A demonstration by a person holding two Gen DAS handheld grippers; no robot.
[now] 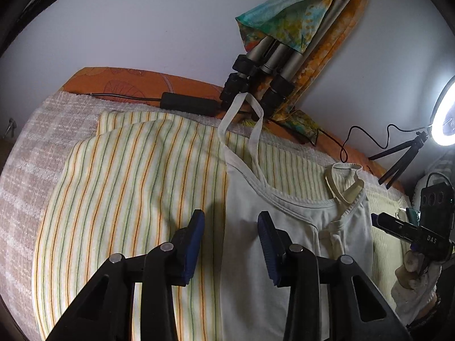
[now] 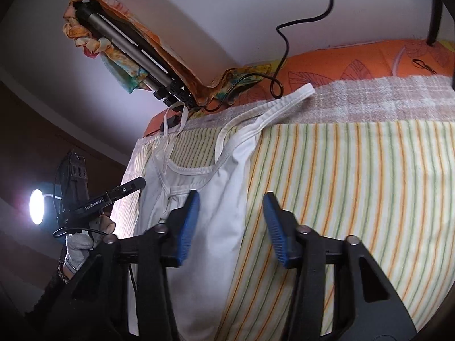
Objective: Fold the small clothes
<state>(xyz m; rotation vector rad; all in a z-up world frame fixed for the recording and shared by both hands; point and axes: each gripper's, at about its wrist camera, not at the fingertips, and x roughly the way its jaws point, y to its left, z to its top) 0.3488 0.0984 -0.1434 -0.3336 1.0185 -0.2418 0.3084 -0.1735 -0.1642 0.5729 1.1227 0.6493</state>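
A small white sleeveless top with thin straps lies flat on a striped yellow-green cloth. It also shows in the right wrist view. My left gripper is open and empty, hovering over the top's left edge. My right gripper is open and empty over the top's right edge. The right gripper shows at the right edge of the left wrist view. The left gripper shows at the left of the right wrist view.
A beige checked towel lies under the striped cloth on an orange sheet. A tripod with a colourful scarf leans at the back. A ring light, cables and a black adapter sit behind.
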